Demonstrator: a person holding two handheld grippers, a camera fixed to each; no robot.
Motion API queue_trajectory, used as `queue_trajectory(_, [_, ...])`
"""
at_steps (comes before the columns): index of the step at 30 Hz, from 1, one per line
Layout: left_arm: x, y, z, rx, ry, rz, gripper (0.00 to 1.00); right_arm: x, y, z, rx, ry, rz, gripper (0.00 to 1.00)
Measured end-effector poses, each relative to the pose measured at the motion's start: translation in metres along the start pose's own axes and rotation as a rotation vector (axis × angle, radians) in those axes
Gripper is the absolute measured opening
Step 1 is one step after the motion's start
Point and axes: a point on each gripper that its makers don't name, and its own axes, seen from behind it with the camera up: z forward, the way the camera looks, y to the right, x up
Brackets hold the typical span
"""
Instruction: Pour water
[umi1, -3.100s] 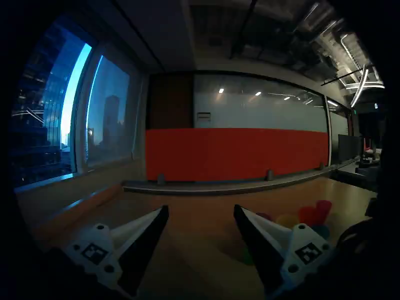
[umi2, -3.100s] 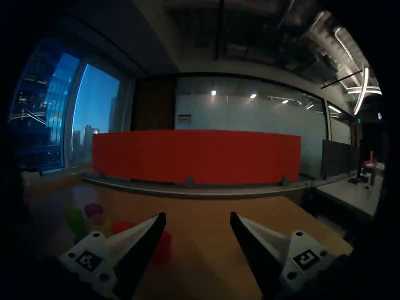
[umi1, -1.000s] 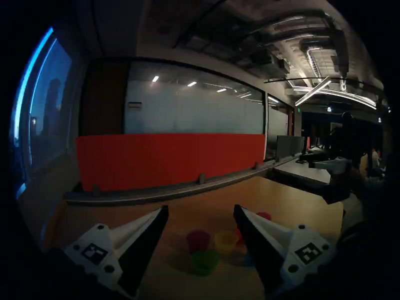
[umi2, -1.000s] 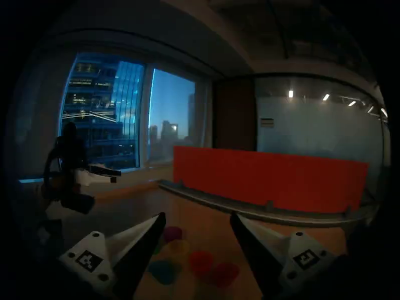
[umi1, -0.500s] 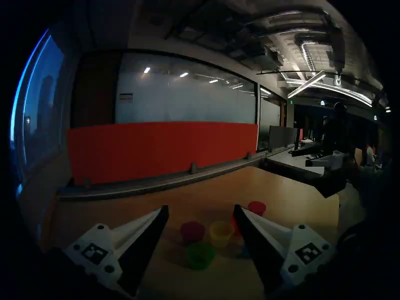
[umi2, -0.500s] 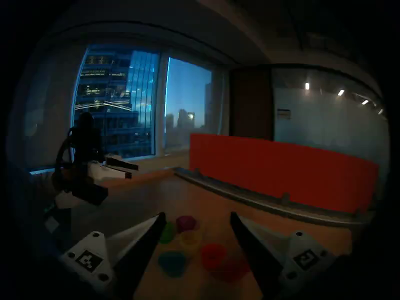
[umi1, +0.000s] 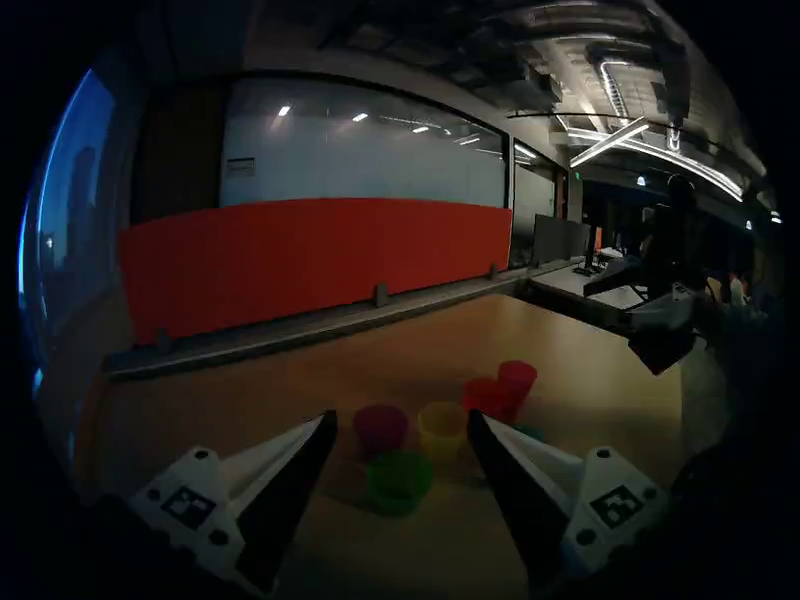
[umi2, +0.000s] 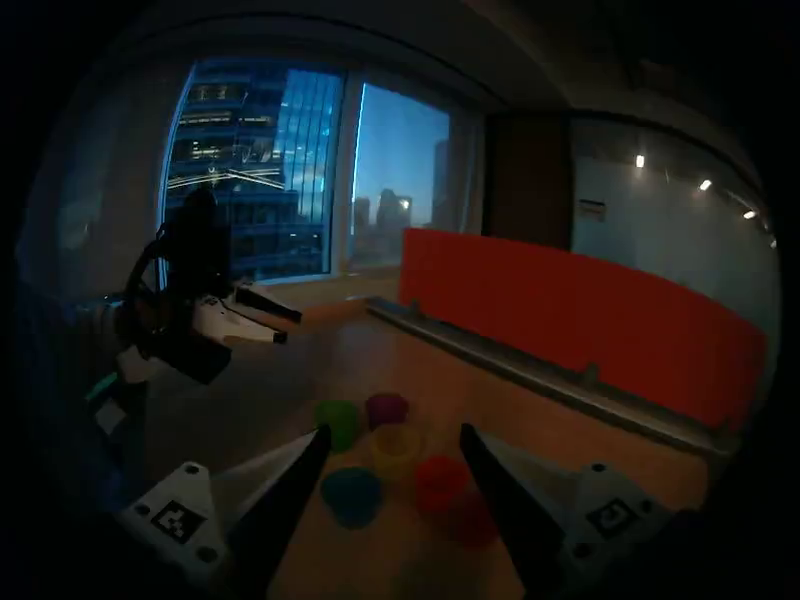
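A cluster of small plastic cups stands on the wooden table (umi1: 250, 400). In the left gripper view I see a magenta cup (umi1: 381, 428), a yellow cup (umi1: 441, 430), a green cup (umi1: 398, 482) and two red cups (umi1: 505, 388). My left gripper (umi1: 400, 418) hovers open just short of them, with nothing between its fingers. In the right gripper view the same green cup (umi2: 339, 422), magenta cup (umi2: 386, 409), yellow cup (umi2: 396, 449), a teal cup (umi2: 351, 495) and a red cup (umi2: 438, 482) lie beyond my open right gripper (umi2: 392, 432).
A red divider panel (umi1: 300, 255) on a grey rail runs along the table's far edge. Large windows (umi2: 270, 170) show a dusk skyline. The left gripper (umi2: 262, 318), held by a hand, appears at the left in the right gripper view. The room is dim.
Both grippers have swung toward the cups and tipped downward, so the cups now sit higher and more centred between the fingers. Both stay open.
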Motion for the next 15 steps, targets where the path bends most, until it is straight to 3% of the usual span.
queue_trajectory(15, [-0.058,0.001,0.023,-0.004,-0.106,0.024,0.97,-0.057,-0.015,0.025,0.056,-0.101,-0.019,0.98])
